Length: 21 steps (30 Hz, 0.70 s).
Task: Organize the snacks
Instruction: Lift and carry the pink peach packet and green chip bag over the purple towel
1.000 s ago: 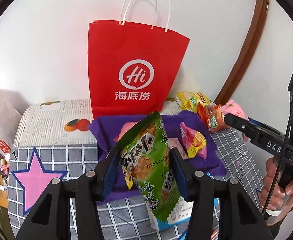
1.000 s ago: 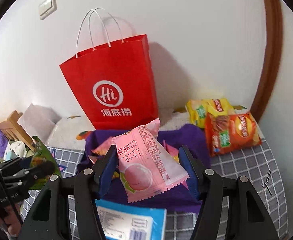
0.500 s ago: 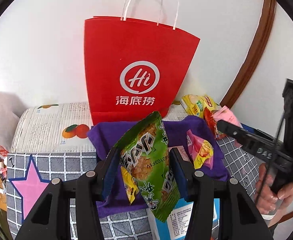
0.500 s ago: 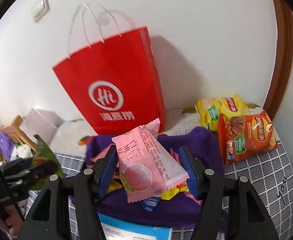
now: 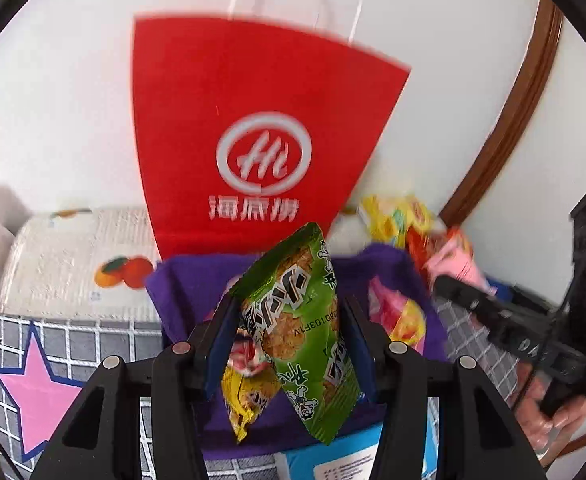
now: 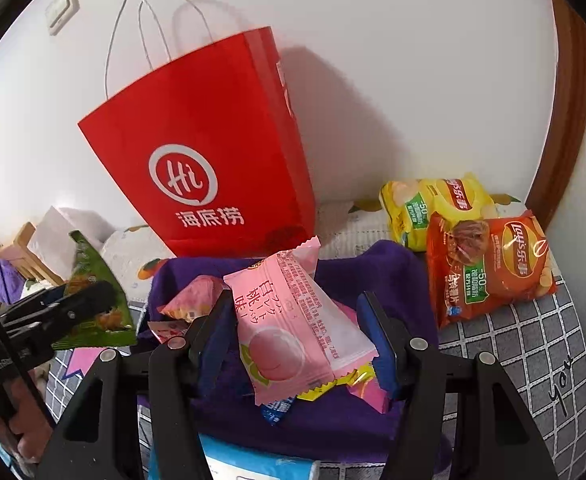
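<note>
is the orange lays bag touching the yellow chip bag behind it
Touching. In the right wrist view, the orange Lay's bag has its top left corner lapping over the yellow chip bag's lower edge, with no gap between them.

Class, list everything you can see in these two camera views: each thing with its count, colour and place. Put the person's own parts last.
Paper bag: one, red, upright against the wall.
Cloth: one, purple, in front of the bag, small snacks on it.
Crisp bags: two, yellow and orange, right of the cloth.
Green packet: one, in the left tongs.
Pink packet: one, in the right tongs.
Hands: one on each tongs.
</note>
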Motion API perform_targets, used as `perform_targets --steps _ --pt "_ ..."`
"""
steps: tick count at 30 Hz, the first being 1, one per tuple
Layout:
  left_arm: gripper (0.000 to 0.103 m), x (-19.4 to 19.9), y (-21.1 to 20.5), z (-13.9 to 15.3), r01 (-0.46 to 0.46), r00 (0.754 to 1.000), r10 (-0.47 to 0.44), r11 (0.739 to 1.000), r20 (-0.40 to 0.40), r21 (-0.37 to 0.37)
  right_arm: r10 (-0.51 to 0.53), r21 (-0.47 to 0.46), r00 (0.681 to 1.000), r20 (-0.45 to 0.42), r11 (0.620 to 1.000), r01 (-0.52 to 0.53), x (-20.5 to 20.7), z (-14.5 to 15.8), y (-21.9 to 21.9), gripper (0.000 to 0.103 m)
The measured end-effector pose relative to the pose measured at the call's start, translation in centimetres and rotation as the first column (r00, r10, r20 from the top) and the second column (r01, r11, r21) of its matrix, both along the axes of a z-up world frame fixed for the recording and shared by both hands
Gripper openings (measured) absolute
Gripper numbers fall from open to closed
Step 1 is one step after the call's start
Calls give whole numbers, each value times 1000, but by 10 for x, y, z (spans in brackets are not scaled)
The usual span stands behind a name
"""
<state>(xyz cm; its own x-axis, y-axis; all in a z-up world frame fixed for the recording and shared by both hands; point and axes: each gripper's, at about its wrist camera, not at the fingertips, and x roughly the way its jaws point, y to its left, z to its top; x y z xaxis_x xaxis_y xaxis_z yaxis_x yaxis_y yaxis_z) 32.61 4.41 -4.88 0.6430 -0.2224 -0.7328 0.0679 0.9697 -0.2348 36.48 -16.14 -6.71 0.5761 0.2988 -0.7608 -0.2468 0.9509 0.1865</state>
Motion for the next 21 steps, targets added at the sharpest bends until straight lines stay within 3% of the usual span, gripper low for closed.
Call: perform_targets --steps 9,21 --pt "49 5 7 -8 -2 1000 1 999 -22 -37 7 -19 999 -36 1000 -8 6 -12 4 61" --pt "49 15 20 -24 -31 996 25 997 -83 -65 84 -71 987 -136 993 -95 14 -48 34 61"
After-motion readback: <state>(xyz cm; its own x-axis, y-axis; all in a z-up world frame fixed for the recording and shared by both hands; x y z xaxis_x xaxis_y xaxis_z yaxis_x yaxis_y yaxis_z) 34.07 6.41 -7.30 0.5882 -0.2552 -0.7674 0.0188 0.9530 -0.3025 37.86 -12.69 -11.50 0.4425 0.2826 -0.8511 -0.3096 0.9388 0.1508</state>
